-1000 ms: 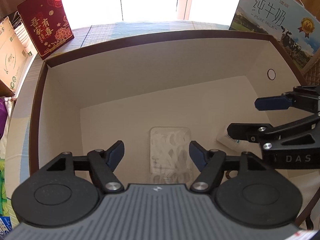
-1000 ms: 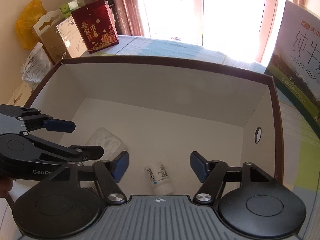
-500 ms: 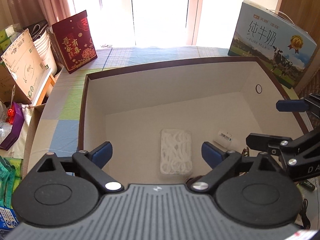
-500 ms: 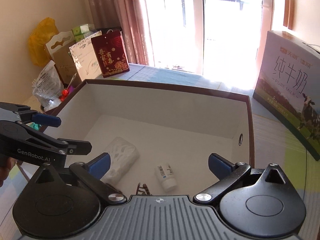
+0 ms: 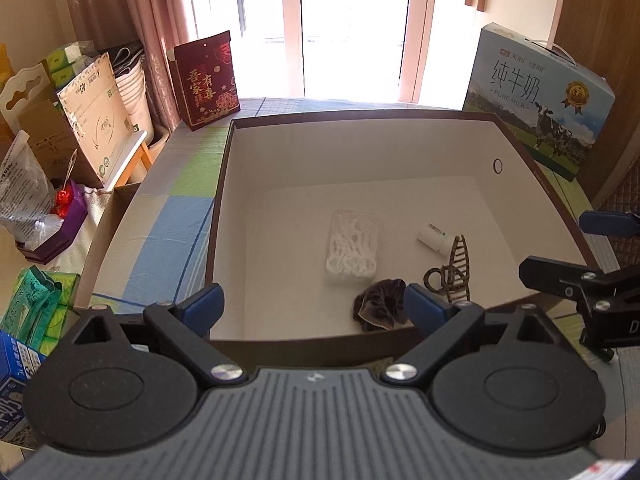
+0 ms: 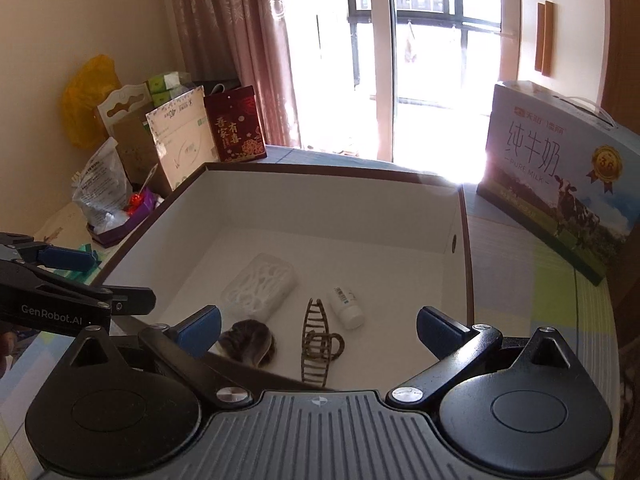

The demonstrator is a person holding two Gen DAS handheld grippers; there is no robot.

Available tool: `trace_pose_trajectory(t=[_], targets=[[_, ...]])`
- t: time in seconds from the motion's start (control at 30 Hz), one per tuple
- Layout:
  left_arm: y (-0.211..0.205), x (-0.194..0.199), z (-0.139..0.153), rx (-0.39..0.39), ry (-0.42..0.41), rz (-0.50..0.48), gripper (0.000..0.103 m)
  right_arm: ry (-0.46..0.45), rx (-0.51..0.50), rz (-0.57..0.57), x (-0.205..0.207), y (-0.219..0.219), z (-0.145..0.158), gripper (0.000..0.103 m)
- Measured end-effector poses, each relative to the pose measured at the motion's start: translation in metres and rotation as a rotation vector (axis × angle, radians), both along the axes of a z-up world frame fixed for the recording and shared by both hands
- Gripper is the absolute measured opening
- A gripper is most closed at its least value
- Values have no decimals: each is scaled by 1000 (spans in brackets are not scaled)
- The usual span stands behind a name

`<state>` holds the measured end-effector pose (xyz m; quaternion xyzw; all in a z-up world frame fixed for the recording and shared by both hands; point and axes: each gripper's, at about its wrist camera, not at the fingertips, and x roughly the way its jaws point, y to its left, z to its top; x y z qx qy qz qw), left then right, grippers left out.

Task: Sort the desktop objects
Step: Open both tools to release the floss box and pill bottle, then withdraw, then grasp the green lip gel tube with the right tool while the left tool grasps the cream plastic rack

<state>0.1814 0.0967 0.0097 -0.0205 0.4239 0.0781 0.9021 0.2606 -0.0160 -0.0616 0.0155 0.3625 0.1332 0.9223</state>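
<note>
A brown-rimmed box (image 5: 360, 114) with a white inside holds a clear pack of white floss picks (image 5: 352, 246), a small white bottle (image 5: 434, 236), a brown ladder-shaped hair clip (image 5: 454, 268) and a dark scrunchie (image 5: 380, 304). My left gripper (image 5: 314, 306) hangs open above the box's near wall, with nothing between its blue pads. My right gripper (image 6: 318, 330) is open wide over the near edge too, also empty. The right wrist view shows the pack (image 6: 260, 284), bottle (image 6: 346, 306), clip (image 6: 318, 344) and scrunchie (image 6: 248, 342) below it.
A pure-milk carton (image 5: 540, 104) stands right of the box, a red gift bag (image 5: 208, 80) behind its left corner. Cardboard boxes, bags and green tissue packs (image 5: 36, 304) crowd the left side. A checked cloth (image 5: 172, 216) covers the table.
Both grippers have pulled back and up out of the box and their jaws have spread wider. The scrunchie and the hair clip have come into view on the box floor.
</note>
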Motion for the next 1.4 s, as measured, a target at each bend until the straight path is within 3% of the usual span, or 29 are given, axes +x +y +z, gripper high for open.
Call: trace_pose_trajectory(t=[0.4, 0.8, 1.4], targets=[[-23, -59, -3, -24, 2, 7, 95, 15, 48, -28, -64, -4, 6, 101], [-36, -105, -26, -36, 56, 9, 95, 89, -8, -63, -118, -7, -21, 101], [-44, -117, -46, -31, 108, -13, 95, 163, -48, -167, -154, -44, -49, 101]])
